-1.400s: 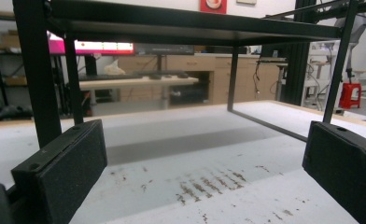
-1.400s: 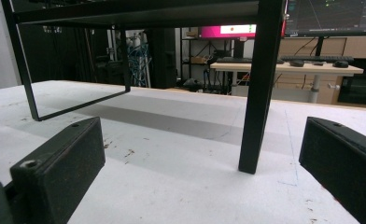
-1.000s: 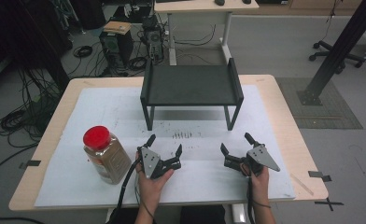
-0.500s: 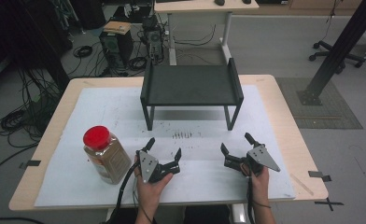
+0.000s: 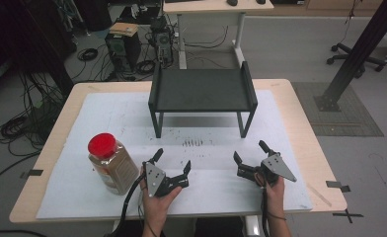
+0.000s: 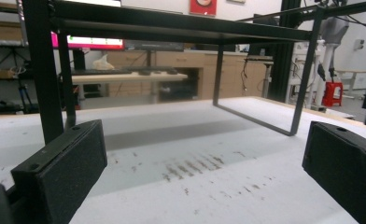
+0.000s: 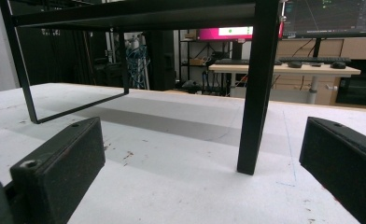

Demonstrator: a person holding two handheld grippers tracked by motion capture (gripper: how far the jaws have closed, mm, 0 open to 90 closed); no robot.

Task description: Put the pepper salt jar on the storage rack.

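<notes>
On the left of the tabletop [image 5: 63, 148] stands a jar [image 5: 111, 164] with a red lid [image 5: 102, 144], upright on the white mat [image 5: 107, 118] and just beside the left gripper [image 5: 171, 164]. That gripper rests low over the mat with its jaws spread wide and nothing between them; the view along its jaws looks past a patch of brown specks [image 6: 190, 169] toward the legs of the black rack [image 6: 172, 23]. It points forward rather than at the jar, so the likely slip, as I judge it, is a sideways swing that clips the jar with the outer jaw and tips or slides it toward the near edge. A grip taken high on the smooth wall under the lid could also let the jar slip.

In the middle, the rack [image 5: 201, 91] stands well apart from the jar, its front legs planted on the mat ahead of both hands; a jar carried low could knock a leg.

On the right, the right gripper [image 5: 251, 153] also sits open and empty, near the rack's front right leg [image 7: 256, 93], well clear of the jar.
</notes>
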